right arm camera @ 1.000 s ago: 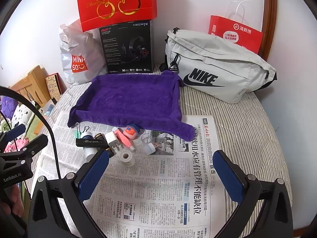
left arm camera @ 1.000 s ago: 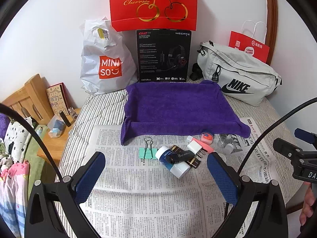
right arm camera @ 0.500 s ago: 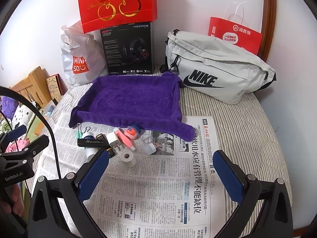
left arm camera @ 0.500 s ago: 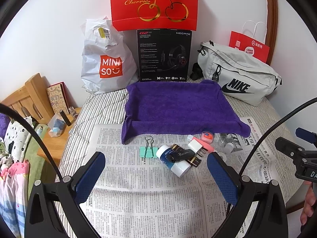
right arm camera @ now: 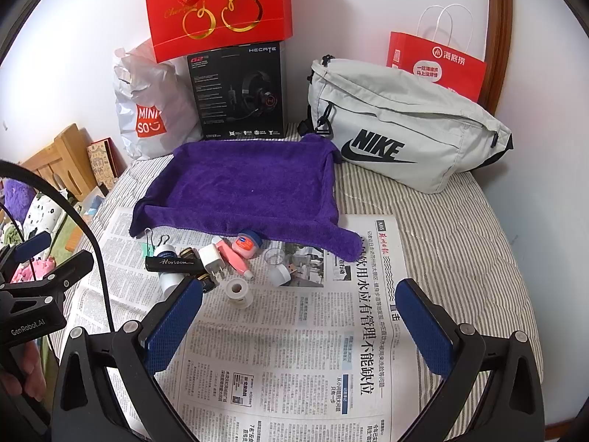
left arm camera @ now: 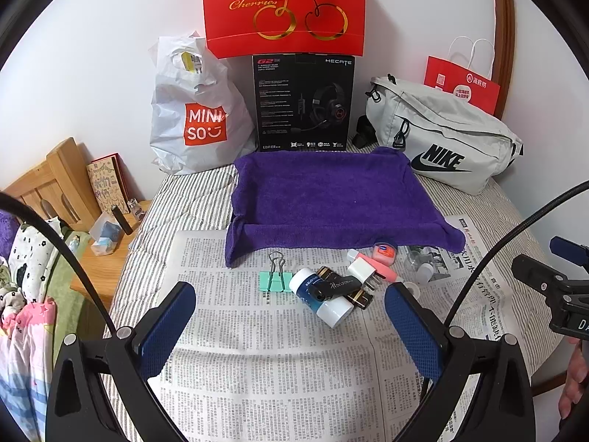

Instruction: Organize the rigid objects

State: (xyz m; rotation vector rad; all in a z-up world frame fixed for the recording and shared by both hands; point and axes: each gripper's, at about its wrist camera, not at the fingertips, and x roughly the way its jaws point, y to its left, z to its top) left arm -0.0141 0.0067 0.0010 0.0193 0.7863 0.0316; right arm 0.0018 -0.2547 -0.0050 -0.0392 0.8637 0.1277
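Note:
Small rigid items lie in a cluster on a newspaper just in front of a purple towel: a green binder clip, a blue-and-white bottle, a black Horizon case, a white plug, a pink tube, a small Vaseline tin, a tape roll and clear caps. My left gripper hovers open just short of the bottle. My right gripper is open, nothing between its fingers, near the tape roll.
Against the wall stand a Miniso bag, a black headset box, a red cherry bag, a grey Nike bag and a red paper bag. A wooden bedside shelf is at the left. A hand holds the right gripper.
Both grippers have eased slightly back and tilted a little; the items on the newspaper have not moved.

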